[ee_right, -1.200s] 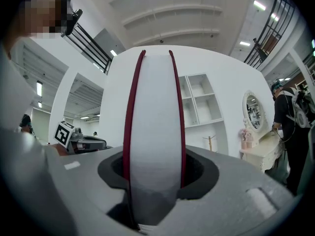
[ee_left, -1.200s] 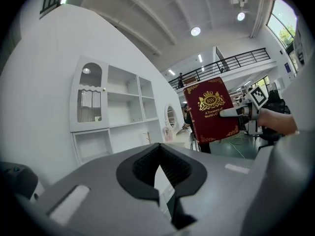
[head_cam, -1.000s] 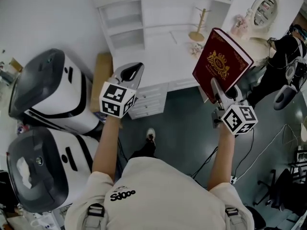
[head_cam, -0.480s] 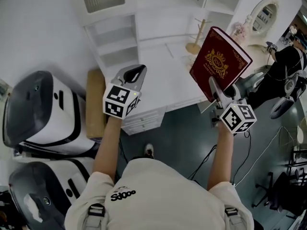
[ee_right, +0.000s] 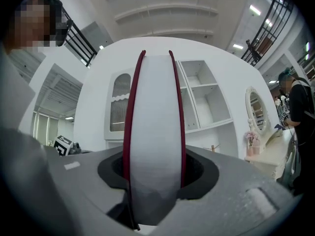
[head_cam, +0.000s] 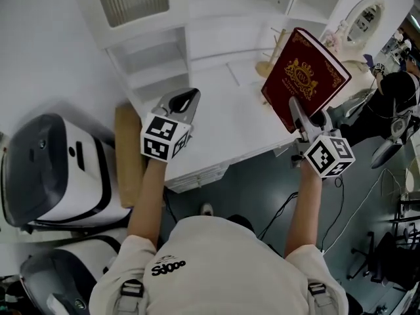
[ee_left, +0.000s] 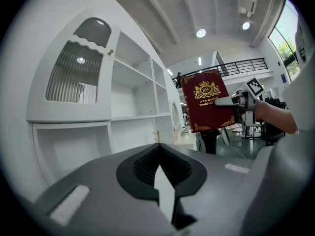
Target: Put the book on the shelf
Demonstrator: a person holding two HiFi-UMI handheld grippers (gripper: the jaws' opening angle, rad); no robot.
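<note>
A thick dark red book (head_cam: pixel 303 77) with a gold crest stands upright in my right gripper (head_cam: pixel 303 118), whose jaws are shut on its lower edge. From the right gripper view I look at its white page edge (ee_right: pixel 153 132) between the two red covers. The left gripper view shows the same book (ee_left: pixel 206 107) held up off to the right. My left gripper (head_cam: pixel 184 102) is shut and empty, raised over the white desk (head_cam: pixel 230 123). The white shelf unit (head_cam: pixel 151 51) with open compartments rises behind the desk.
A wooden stand (head_cam: pixel 268 64) and an oval mirror (head_cam: pixel 362 20) sit at the desk's back right. Two large white and black machines (head_cam: pixel 59 176) stand on the floor at my left. Another person in black (head_cam: pixel 400 90) is at the far right. Cables run across the dark floor.
The view has moved closer to the desk and shelf, which have slid down and left in the picture. Both grippers keep their places, and the book has risen slightly to the right.
</note>
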